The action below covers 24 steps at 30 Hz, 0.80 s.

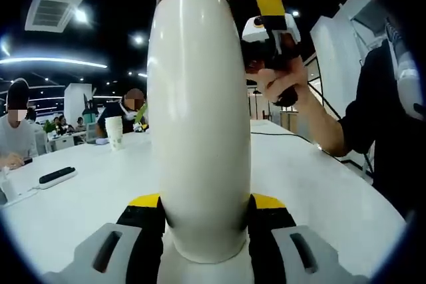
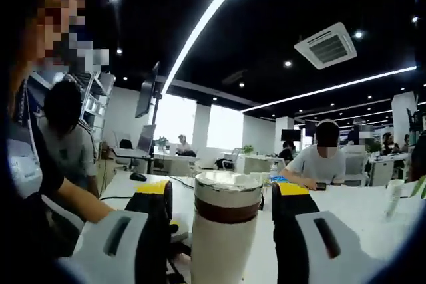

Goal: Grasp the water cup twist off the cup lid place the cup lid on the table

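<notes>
While clamped, cup [image 1: 198, 118] mid-table [image 1: 86, 211].

The left gripper view sits low over the table [image 1: 80, 211], looking along its jaws at the cup [image 1: 200, 118], which stands so near that it spans most of the height, with the right gripper [image 1: 269, 28] raised just behind it. The right gripper view looks level across the room from just behind the lid [image 2: 227, 187], its jaws on either side. Both views share the cup, the table and the office beyond.
</notes>
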Each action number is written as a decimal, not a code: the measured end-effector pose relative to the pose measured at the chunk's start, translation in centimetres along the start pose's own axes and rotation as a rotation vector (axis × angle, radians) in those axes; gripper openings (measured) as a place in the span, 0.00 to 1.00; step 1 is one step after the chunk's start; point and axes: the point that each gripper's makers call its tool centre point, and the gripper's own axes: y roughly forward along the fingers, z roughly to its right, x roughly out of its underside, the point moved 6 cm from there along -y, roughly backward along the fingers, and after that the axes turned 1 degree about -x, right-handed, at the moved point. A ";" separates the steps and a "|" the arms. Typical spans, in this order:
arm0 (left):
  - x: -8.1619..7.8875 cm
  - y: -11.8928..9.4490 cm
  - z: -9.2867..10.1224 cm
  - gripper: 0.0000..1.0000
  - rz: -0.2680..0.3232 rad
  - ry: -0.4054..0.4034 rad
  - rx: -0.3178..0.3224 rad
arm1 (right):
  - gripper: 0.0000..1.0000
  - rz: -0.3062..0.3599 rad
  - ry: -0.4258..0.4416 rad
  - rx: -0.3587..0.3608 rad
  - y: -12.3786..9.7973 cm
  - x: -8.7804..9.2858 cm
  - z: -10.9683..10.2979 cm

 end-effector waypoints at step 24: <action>0.1 0.0 0.0 0.50 -0.005 0.003 -0.002 | 0.46 -0.093 -0.052 0.044 1.5 1.0 0.3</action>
